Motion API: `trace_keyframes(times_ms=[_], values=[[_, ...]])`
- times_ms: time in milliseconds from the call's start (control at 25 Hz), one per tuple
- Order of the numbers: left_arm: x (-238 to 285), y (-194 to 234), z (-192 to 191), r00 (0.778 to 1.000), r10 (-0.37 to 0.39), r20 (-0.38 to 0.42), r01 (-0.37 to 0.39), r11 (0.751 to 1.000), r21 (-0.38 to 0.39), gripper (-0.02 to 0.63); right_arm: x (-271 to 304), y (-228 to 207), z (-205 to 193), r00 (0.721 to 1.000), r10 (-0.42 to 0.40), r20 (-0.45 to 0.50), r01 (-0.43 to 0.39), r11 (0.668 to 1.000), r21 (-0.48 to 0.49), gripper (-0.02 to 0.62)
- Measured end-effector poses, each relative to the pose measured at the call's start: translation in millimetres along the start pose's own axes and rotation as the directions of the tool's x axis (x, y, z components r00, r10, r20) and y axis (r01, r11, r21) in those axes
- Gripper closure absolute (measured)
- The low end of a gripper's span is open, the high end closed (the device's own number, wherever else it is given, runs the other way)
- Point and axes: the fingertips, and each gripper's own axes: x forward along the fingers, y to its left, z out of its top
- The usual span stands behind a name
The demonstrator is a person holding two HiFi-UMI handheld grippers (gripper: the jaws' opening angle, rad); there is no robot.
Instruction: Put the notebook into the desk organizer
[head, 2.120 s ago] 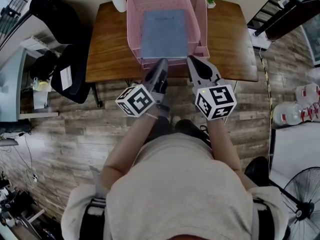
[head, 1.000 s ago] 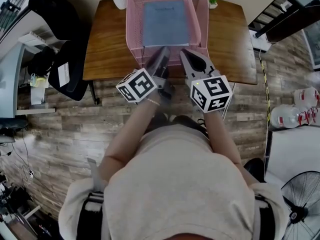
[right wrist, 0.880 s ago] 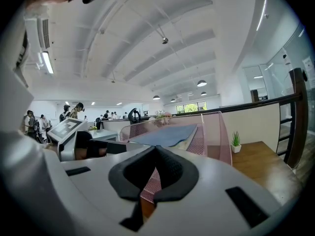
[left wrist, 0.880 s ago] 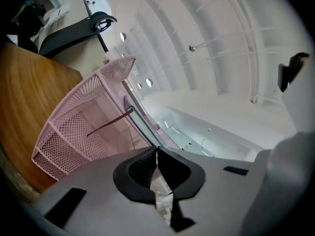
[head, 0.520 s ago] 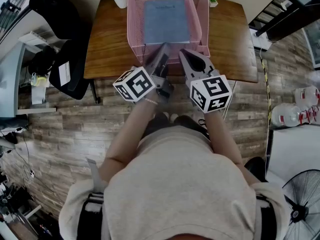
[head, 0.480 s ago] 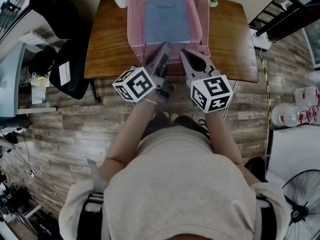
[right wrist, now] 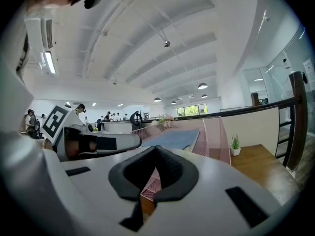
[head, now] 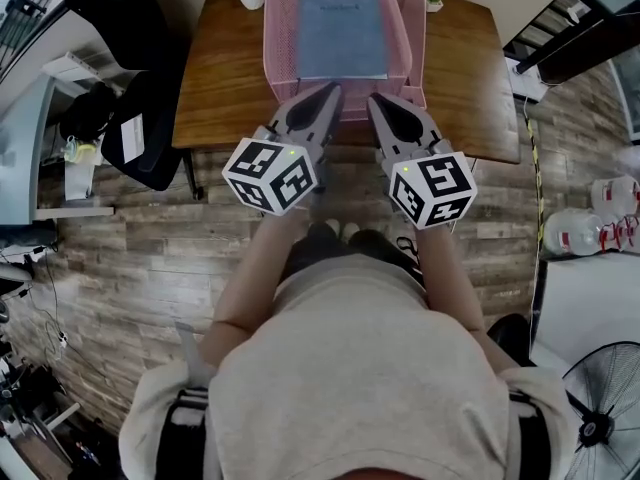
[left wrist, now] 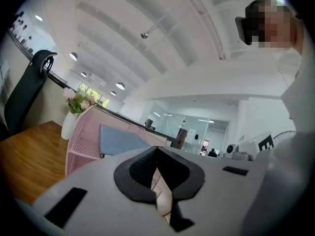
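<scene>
Head view: left gripper [head: 330, 90] has rolled and lifted since earlier; its jaws and those of the right gripper [head: 376, 102] are closed, empty. Notebook [head: 342, 34] stays in desk organizer [head: 281, 48].

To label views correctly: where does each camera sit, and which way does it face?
Head view: on the person's head, looking steeply down at the pink wire-mesh desk organizer on the brown wooden desk; torso and forearms show.
Left gripper view: on the left hand-held gripper, facing level along its shut jaws at the organizer; the torso shows.
Right gripper view: on the right hand-held gripper, facing likewise; the left one shows.
All share the blue notebook inside the organizer.
</scene>
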Motion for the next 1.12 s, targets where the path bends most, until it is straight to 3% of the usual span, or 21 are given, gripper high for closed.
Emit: trace_keyframes(times_ms=[160,520,880,1120], values=[[-3.8,-3.0,-9.1,0.996,0.018,-0.086,-0.013,0.998,0.069,0.606,-1.4,3.7,-0.6,1.000,0.015,-0.007,-0.015,1.000,0.001,0.586],[-11.0,-22.2,-15.2,0.990,0.005,-0.143,0.026,0.977,0.214,0.595,-10.3,14.4,-8.4,0.999,0.032,-0.011,-0.032,0.999,0.019,0.586],[-20.9,-26.9,-37.4,0.974,0.015,-0.227,0.041,0.970,0.238,0.595,-13.2,24.0,-22.6,0.998,0.041,-0.044,-0.041,0.999,0.006,0.586],[-24.4,-22.2,-47.9,0.962,-0.001,-0.272,0.051,0.983,0.179,0.595,-11.0,27.0,-27.7,0.997,0.045,-0.059,-0.045,0.999,0.005,0.586]])
